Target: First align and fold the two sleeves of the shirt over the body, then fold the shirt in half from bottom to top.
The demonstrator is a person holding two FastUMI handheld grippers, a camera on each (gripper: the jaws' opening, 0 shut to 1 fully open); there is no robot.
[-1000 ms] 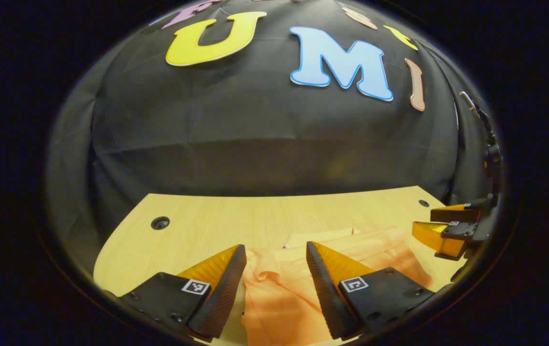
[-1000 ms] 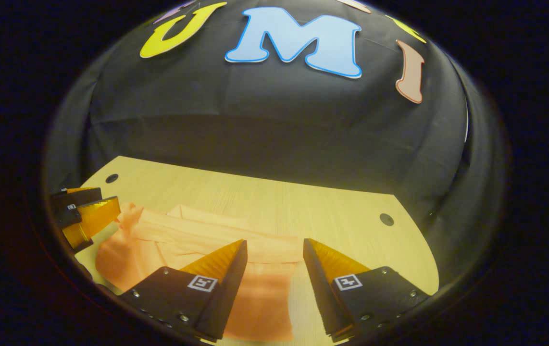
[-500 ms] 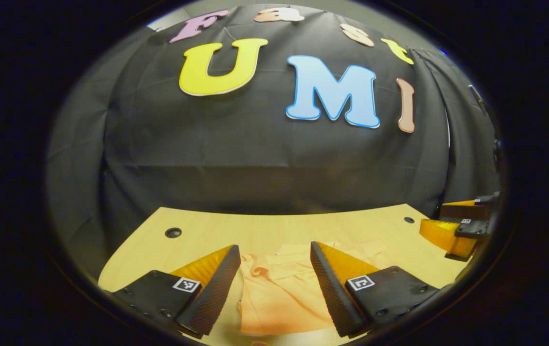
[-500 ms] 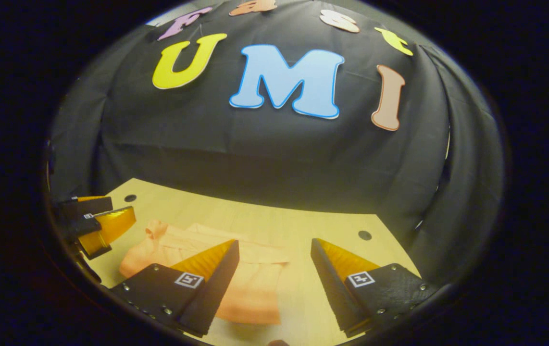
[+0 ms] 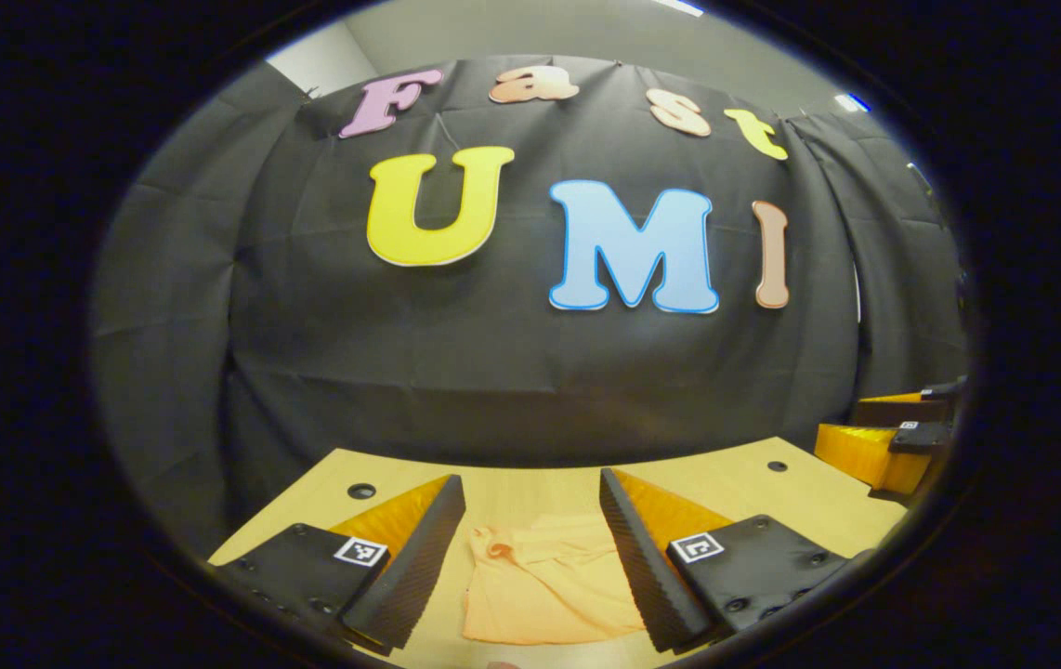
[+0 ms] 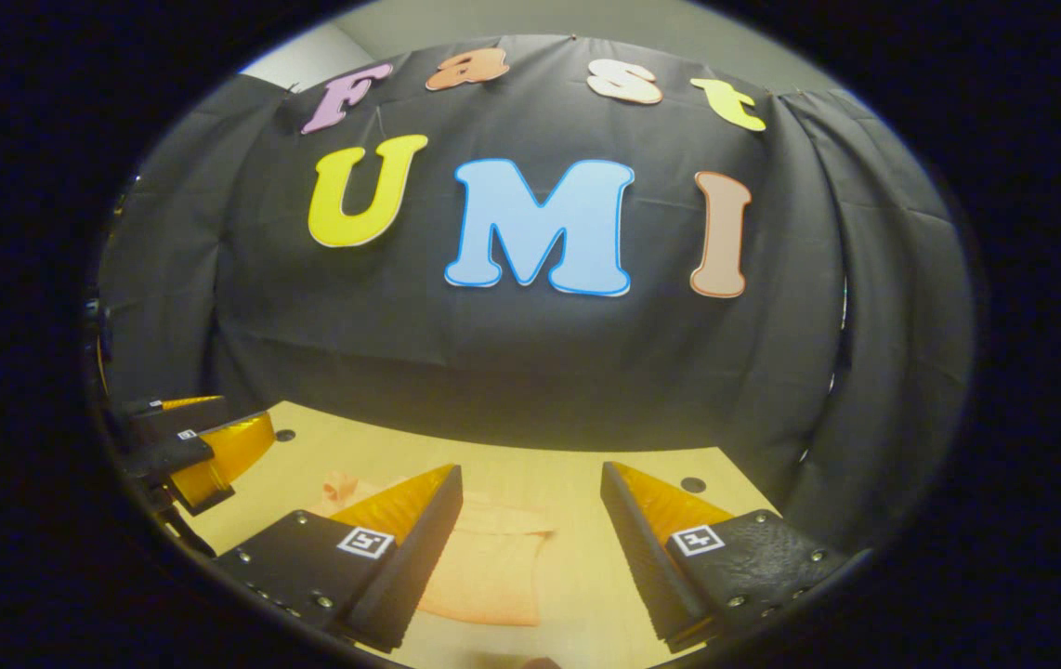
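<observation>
A peach-orange shirt [image 5: 544, 585] lies folded into a compact bundle on the light wooden table [image 5: 753, 488]. In the left gripper view my left gripper [image 5: 530, 548] hovers above it, open, with nothing between its fingers, and the right gripper [image 5: 893, 437] shows at the far right edge. In the right gripper view the shirt [image 6: 489, 567] lies partly behind the left finger; my right gripper [image 6: 530, 539] is open and holds nothing, apart from the cloth. The left gripper [image 6: 191, 446] shows at the far left, above the table.
The table [image 6: 586, 474] has round cable holes: one at back left [image 5: 361, 490], one at back right [image 5: 777, 465], one near the right edge [image 6: 692, 484]. The black cloth wall rises directly behind the table's far edge.
Both grippers have risen and pulled back from the shirt, so it looks smaller and lower in both views and more wall is in sight. Both stayed open.
</observation>
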